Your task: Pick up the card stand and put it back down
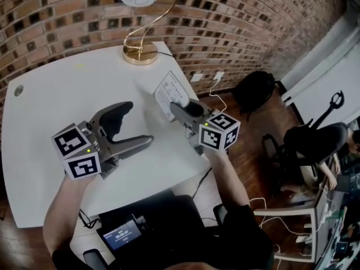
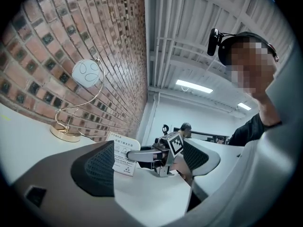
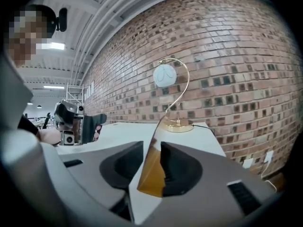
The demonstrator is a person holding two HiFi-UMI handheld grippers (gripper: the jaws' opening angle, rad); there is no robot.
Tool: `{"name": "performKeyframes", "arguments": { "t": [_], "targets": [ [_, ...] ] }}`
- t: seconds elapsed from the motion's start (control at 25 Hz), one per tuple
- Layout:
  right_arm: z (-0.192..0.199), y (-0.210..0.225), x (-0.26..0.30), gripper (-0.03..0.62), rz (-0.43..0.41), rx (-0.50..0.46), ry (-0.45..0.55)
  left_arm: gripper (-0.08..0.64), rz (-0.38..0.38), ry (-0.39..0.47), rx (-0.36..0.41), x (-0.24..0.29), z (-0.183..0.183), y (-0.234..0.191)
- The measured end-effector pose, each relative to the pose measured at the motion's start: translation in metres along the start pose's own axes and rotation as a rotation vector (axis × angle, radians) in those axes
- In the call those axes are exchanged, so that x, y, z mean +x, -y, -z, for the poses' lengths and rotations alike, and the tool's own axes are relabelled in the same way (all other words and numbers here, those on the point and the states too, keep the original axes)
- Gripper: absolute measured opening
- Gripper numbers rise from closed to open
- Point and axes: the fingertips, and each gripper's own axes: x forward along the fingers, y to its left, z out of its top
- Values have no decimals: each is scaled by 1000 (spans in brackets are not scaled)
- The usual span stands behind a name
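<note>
My right gripper point(image 3: 149, 161) has its jaws closed onto the card stand point(image 3: 152, 176). The stand is seen edge-on between the two dark pads, and both pads press on its sides. It is a thin white card with small print, and it leans a little. It is near the right edge of the white table point(image 1: 67, 94). I cannot tell if its foot touches the table top or is just above it.

My left gripper point(image 1: 138, 124) has its jaws wide apart and holds nothing. It is over the middle of the table, well apart from the stand, and it points toward the right gripper.

Behind the stand, near the far edge of the table, is a lamp point(image 1: 140, 52) with a round gold base, a curved gold stem and a white ball. The brick wall point(image 1: 225, 21) is just behind it.
</note>
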Motion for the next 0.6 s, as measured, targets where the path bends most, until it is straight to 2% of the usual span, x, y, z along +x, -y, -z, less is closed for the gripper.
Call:
{"name": "performKeyframes", "arguments": {
  "t": [0.28, 0.6],
  "targets": [
    [-1, 6, 5, 64, -13, 55, -6, 448, -25, -4, -5, -5, 2, -4],
    [-10, 13, 0, 32, -47, 180, 66, 448, -23, 11, 3, -8, -1, -5]
  ]
}}
